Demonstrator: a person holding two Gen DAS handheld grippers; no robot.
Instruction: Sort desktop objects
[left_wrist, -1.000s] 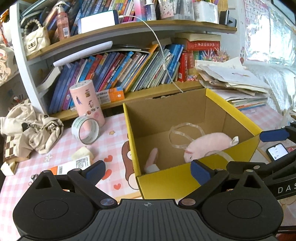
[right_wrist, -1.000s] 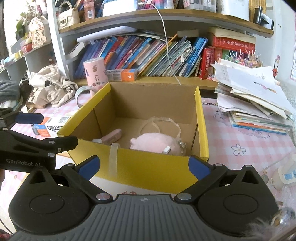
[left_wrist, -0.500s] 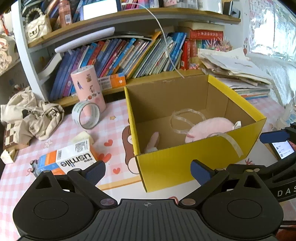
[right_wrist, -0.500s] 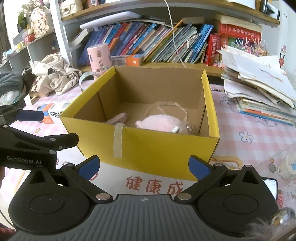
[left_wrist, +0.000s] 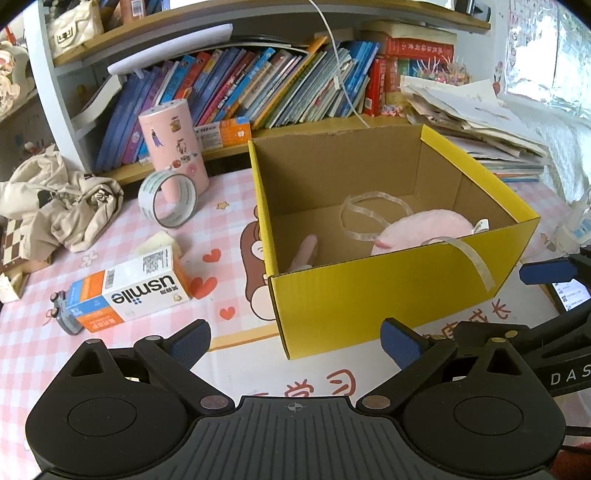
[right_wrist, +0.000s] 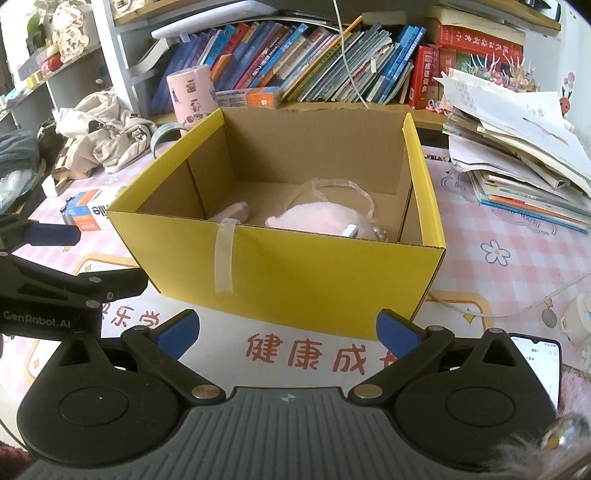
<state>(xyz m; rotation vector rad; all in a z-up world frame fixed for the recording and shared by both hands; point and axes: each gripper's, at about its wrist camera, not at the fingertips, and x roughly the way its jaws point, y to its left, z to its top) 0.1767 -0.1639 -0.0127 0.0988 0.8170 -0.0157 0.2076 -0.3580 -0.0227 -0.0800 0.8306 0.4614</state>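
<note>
Presently: box (left_wrist: 388, 295) mid-tabotop, open-topped to collect sorted items | plush (left_wrist: 424, 230) already inside | carton (left_wrist: 125, 291) loose toward left edge, likely next | left gripper (left_wrist: 295, 338) and right gripper (right_wrist: 288, 326): jaws spread, empty, poised before box

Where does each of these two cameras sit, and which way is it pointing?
Left wrist: on the left gripper, facing the yellow box and usmile carton; its open fingers show, and the right gripper intrudes at right.
Right wrist: on the right gripper, facing the box squarely; the left gripper shows at left.
Shared: box, pink plush, pink canister, bookshelf.
</note>
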